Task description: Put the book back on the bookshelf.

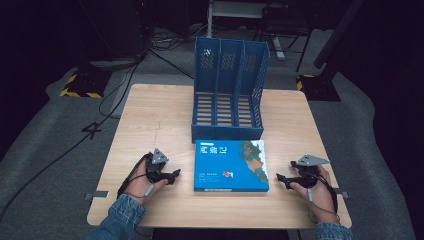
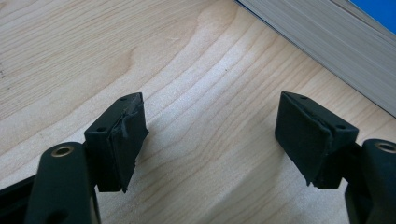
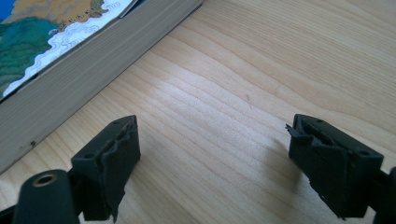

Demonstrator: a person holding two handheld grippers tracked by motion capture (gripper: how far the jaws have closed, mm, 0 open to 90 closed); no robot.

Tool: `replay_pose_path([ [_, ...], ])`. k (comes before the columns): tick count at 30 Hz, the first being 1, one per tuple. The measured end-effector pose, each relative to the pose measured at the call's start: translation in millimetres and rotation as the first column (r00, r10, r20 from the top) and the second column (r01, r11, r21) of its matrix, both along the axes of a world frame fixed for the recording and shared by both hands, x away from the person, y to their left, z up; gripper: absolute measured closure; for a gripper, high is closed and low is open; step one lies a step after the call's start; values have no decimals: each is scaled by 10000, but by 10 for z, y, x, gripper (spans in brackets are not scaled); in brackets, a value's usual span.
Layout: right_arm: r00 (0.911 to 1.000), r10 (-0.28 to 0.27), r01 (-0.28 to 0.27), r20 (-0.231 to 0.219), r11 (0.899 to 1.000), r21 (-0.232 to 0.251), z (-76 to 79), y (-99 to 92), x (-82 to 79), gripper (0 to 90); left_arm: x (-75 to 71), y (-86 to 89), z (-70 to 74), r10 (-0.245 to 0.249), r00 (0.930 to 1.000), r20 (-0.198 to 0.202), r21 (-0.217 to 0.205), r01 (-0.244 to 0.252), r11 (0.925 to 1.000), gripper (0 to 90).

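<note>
Two grippers rest on the table [image 1: 150, 107], both with jaws spread wide and holding nothing. Left gripper [image 1: 175, 174] sits at 9 o'clock of the book [image 1: 231, 166]; right gripper [image 1: 281, 178] at 3 o'clock, each just beside its page edges (no contact yet). Book lies flat, cover up, directly at 6 o'clock of the blue file rack [image 1: 227, 90]. Risk, as I judge it: a thick book pinched from one side could sag or slip out, and a tilted lift might catch the rack's front lip.
</note>
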State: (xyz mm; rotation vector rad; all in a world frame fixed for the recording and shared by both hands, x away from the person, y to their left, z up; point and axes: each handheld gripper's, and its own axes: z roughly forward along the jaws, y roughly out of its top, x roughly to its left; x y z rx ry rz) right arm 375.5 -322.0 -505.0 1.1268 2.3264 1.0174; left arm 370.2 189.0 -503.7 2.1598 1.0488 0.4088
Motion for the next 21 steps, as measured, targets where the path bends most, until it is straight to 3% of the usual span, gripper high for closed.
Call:
replay_pose_path([
  [3, 9998, -196, 196, -11, 9998, 52, 0, 7, -19, 171, 7, 3, 8, 206, 9998, -16, -81, -206, 9998, 275],
  [6, 9997, -256, 257, -15, 9997, 53, 0, 10, -23, 171, 6, 15, 38, 321, 9991, -283, -217, -327, 9992, 336],
  [12, 9993, -386, 386, -30, 9992, 46, 1, 16, -36, 171, 3, 4, 128, 232, 9994, -247, -466, -244, 9986, 347],
  [14, 9991, -433, 433, -15, 9990, 54, 0, 19, -41, 172, 0, -16, 167, 87, 9994, -335, -699, -110, 9975, 347],
  [16, 9990, -447, 447, -15, 9990, 61, 0, 19, -43, 171, 0, -48, 206, 11, 9980, -633, -1210, -87, 9926, 347],
  [18, 9989, -460, 461, -20, 9989, 57, 0, 21, -43, 171, 0, -83, 258, 34, 9982, -599, -1527, -125, 9882, 345],
  [21, 9989, -470, 470, -30, 9989, 82, 0, 20, -43, 171, -14, -146, 337, -91, 9992, -387, -1584, 28, 9874, 345],
])
